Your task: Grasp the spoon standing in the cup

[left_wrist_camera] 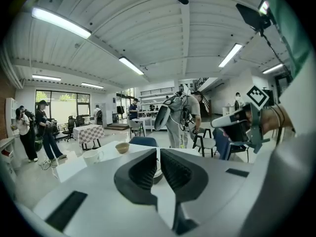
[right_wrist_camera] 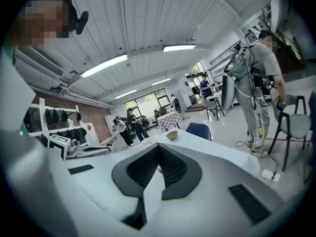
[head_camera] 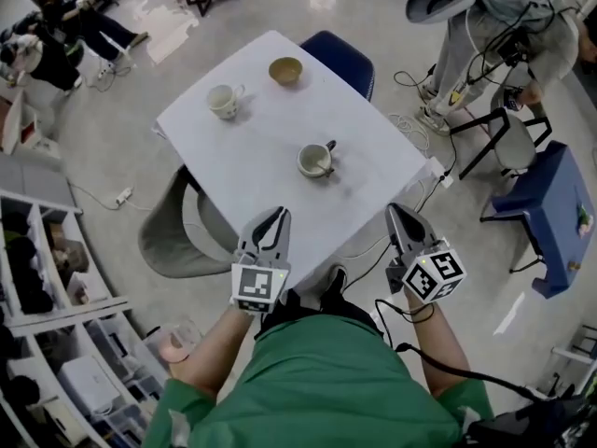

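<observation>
A pale cup (head_camera: 314, 162) stands near the middle of the white table (head_camera: 242, 147), with a dark-handled spoon (head_camera: 329, 146) leaning out toward its upper right. My left gripper (head_camera: 277, 213) hovers at the table's near edge, short of the cup, jaws shut and empty. My right gripper (head_camera: 395, 209) is off the table's near right corner, jaws also together with nothing in them. In the left gripper view the cup (left_wrist_camera: 157, 173) peeks out just behind the closed jaws. In the right gripper view it is mostly hidden behind the jaws.
A white mug (head_camera: 224, 101) and a tan bowl (head_camera: 285, 70) sit at the table's far side. A blue chair (head_camera: 343, 59) is behind the table, a grey chair (head_camera: 173, 236) to its left, and a blue stool (head_camera: 546, 208) at right. A person (head_camera: 499, 26) stands far right; cables cross the floor.
</observation>
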The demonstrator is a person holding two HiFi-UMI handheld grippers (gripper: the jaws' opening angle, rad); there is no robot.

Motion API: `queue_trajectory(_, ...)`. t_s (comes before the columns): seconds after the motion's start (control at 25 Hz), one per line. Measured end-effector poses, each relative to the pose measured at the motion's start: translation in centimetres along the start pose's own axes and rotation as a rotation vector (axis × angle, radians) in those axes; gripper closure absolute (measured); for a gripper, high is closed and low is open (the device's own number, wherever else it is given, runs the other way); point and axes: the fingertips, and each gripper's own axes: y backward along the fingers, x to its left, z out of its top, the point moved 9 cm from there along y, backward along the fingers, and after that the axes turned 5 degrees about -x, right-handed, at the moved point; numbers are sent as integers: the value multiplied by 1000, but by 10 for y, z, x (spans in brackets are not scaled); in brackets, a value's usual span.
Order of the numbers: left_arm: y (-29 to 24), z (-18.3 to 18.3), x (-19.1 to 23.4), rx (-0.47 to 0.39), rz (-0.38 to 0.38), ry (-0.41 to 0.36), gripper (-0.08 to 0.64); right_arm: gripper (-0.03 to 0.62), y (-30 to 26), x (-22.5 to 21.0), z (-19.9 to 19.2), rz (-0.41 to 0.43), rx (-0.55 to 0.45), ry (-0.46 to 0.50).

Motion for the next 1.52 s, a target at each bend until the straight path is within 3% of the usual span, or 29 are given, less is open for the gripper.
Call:
queue_trajectory(0.28, -66, -30, -1, 65, -190, -118, 518, 578, 27, 9, -5, -157, -34, -30)
queue_trajectory(0.44, -99, -49, -8, 107, -264, -188, 441, 578, 52, 11, -12, -247, -60, -47)
queue_trajectory(0.56, -122, -67, -14, 149, -265, -259, 394, 578, 71, 10, -13, -310, -76, -56)
queue_trajectory(0.84, -166, -96, -19, 220, -258, -386, 388, 578, 104, 8, -18, -407, -107, -71)
queue_trajectory(1.24, -190, -101, -33, 229, -255, -488, 390, 578, 115, 11, -25, -443, -113, -93)
queue_trajectory(1.52, -197, -97, -30, 216, -269, -536, 492, 578, 111, 13, -32, -436, -106, -100)
